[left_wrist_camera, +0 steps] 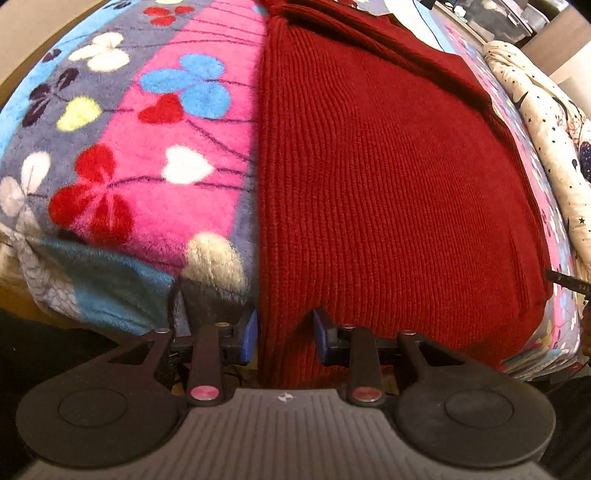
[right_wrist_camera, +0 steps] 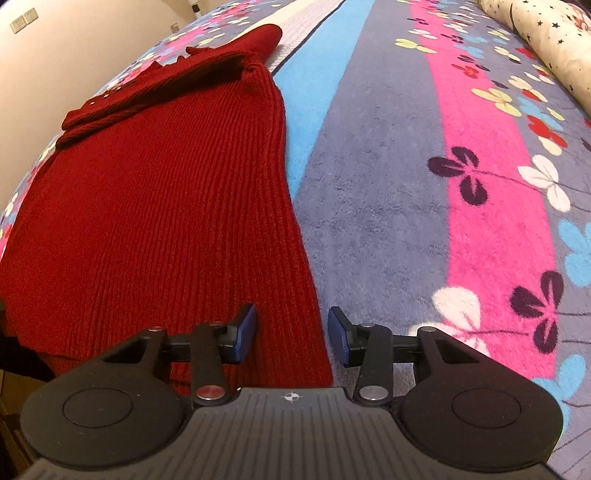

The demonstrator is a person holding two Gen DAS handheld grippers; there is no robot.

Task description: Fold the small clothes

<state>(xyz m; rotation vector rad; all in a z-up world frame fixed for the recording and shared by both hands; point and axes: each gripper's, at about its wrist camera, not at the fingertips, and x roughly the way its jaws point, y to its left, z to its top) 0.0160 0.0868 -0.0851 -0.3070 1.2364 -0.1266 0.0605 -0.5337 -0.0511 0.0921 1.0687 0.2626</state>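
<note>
A dark red ribbed knit sweater (left_wrist_camera: 388,177) lies flat on a flowered fleece blanket (left_wrist_camera: 155,147), its hem hanging toward me over the bed edge. My left gripper (left_wrist_camera: 285,336) is open, its blue pads (left_wrist_camera: 250,334) straddling the sweater's left hem corner. In the right wrist view the same sweater (right_wrist_camera: 159,206) fills the left half, a sleeve folded across its top. My right gripper (right_wrist_camera: 291,334) is open, its blue pads (right_wrist_camera: 246,328) on either side of the sweater's right hem edge.
A cream star-print quilt (left_wrist_camera: 546,122) lies along the blanket's far side, also in the right wrist view (right_wrist_camera: 546,29). The striped blanket (right_wrist_camera: 461,184) stretches right of the sweater. A pale wall (right_wrist_camera: 55,55) stands behind the bed. The bed edge drops off at the near left (left_wrist_camera: 55,295).
</note>
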